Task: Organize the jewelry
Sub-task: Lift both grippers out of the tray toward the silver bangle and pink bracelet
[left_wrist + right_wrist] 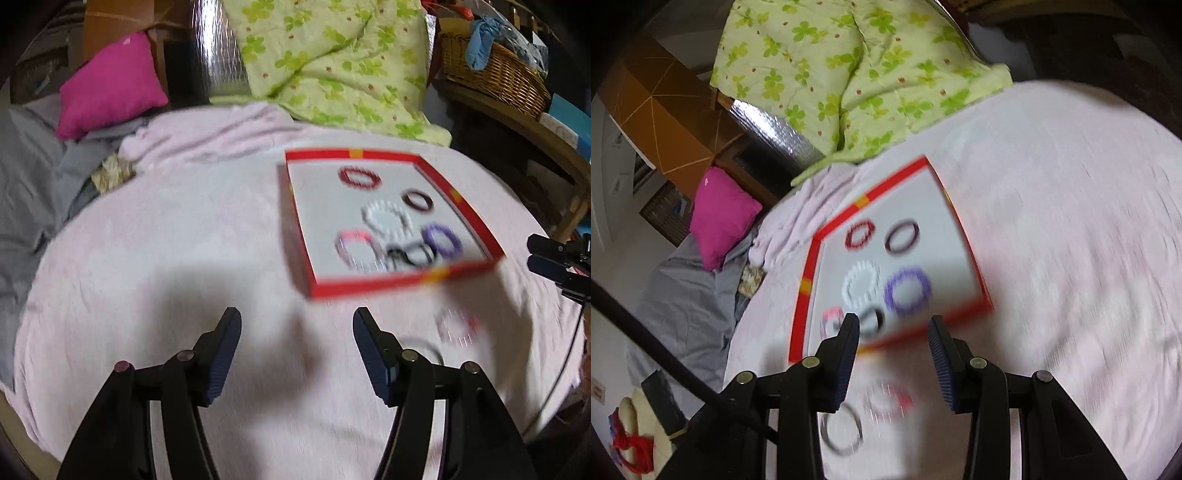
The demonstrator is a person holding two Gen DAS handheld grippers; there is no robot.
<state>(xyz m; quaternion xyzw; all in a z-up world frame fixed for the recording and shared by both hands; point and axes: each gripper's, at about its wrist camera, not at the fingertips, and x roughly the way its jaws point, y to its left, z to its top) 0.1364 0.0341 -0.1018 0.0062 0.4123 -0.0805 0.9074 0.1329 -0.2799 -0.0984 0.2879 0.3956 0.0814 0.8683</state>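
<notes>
A red-rimmed tray (373, 286) with a white floor lies on the pink blanket and holds several bracelets, among them a red one (360, 178), a white one (386, 218) and a purple one (443, 240). My left gripper (297, 319) stands open over bare blanket, left of the tray's near corner, with nothing between its fingers. Outside the tray lie a pink-red beaded bracelet (890, 402) and a thin dark ring (842, 432). My right gripper (894, 323) hangs open just above those two, its tips at the tray's near rim (801, 314). All of it is motion-blurred.
A green clover quilt (332, 62) and a magenta pillow (110, 85) lie at the far end of the bed. Grey bedding (33, 177) is bunched at the left. A wicker basket (495, 77) stands on a shelf at the right. A black cable (665, 365) crosses the right wrist view.
</notes>
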